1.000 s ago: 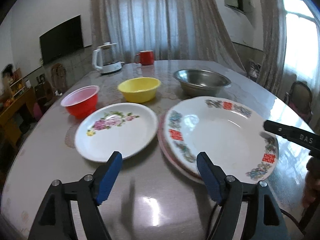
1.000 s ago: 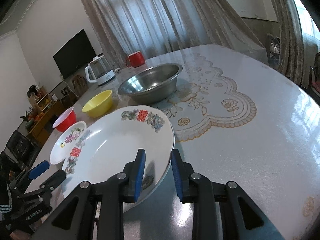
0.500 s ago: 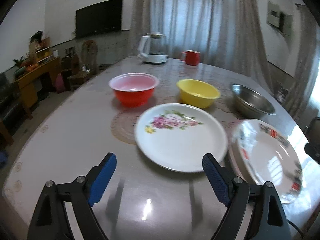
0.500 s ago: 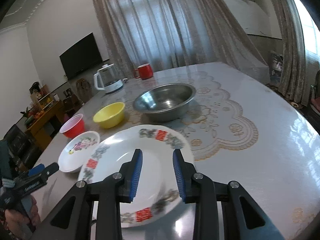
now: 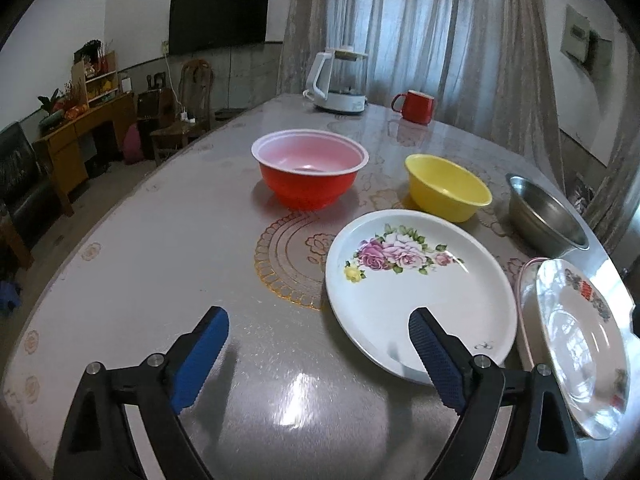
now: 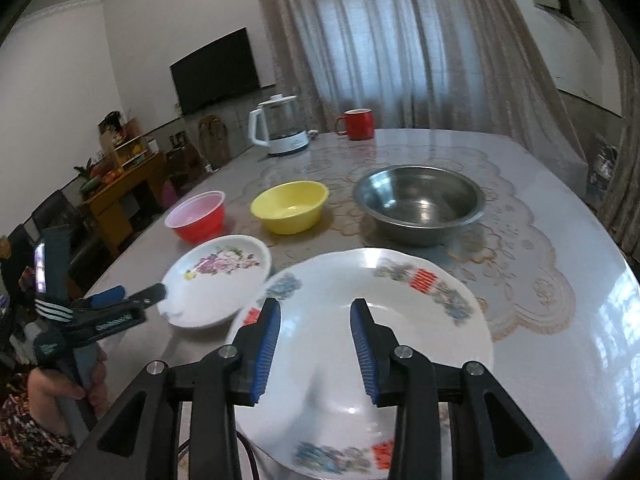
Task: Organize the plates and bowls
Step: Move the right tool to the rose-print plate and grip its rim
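Note:
A big white plate with red and blue rim marks [image 6: 360, 320] lies on another plate [image 5: 524, 280] near the table's front; it also shows in the left wrist view [image 5: 576, 344]. My right gripper [image 6: 316, 344] is open above its near part, holding nothing. A smaller rose-pattern plate [image 5: 416, 284] [image 6: 220, 276] lies to its left. My left gripper [image 5: 320, 356] is open and empty; its right finger [image 5: 436, 356] hangs over that plate's near rim. Behind stand a red bowl [image 5: 310, 172], a yellow bowl [image 5: 446, 186] and a steel bowl [image 6: 418, 202].
A white kettle [image 5: 340, 80] and a red mug [image 5: 416, 106] stand at the table's far side. The table edge [image 5: 80, 248] curves away on the left, with chairs and a wooden cabinet [image 5: 80, 132] beyond. Curtains hang behind.
My right gripper has opened and let go of the big plate, which now lies flat. My left gripper has swung left, from the big plate toward the rose plate.

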Action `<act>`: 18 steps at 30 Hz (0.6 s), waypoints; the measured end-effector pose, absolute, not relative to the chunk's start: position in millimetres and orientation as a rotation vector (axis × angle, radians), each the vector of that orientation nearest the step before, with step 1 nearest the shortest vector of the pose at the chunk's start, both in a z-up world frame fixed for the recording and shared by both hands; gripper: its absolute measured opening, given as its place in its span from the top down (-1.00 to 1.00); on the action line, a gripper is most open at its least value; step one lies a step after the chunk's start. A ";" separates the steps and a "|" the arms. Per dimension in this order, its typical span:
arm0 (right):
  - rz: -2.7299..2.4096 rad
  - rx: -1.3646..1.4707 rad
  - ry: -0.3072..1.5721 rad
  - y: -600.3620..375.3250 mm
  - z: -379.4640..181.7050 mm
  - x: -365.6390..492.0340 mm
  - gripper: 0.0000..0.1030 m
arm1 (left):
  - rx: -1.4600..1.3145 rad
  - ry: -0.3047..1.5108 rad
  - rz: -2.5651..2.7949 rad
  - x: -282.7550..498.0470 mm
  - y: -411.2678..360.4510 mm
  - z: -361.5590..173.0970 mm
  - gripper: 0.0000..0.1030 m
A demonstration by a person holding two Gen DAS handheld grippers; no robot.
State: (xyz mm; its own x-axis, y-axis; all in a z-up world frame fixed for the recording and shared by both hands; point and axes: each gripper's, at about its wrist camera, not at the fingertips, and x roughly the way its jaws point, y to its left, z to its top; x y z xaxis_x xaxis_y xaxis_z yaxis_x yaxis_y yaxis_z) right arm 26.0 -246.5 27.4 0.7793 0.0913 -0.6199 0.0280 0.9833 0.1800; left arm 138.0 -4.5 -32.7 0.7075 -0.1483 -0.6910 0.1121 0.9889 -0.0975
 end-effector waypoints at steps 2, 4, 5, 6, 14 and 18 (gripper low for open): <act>0.060 0.158 0.694 -237.6 29.1 34.2 0.30 | -0.047 0.777 -0.141 141.9 -5.4 -35.8 -0.79; 0.089 0.106 0.735 -225.7 30.5 49.0 0.30 | -0.043 0.783 -0.133 145.3 -5.9 -37.7 -0.79; 0.104 0.093 0.747 -222.0 30.8 54.5 0.30 | -0.046 0.793 -0.131 147.3 -5.7 -39.0 -0.79; 0.123 0.076 0.764 -217.3 31.3 62.2 0.29 | -0.050 0.799 -0.131 148.8 -5.3 -40.0 -0.79; 0.130 0.036 0.938 -195.8 18.8 134.4 0.23 | -0.079 0.851 -0.117 156.2 0.1 -47.0 -0.72; 0.123 0.084 1.025 -195.4 7.3 171.2 0.31 | -0.110 0.860 -0.126 157.9 4.5 -48.7 -0.59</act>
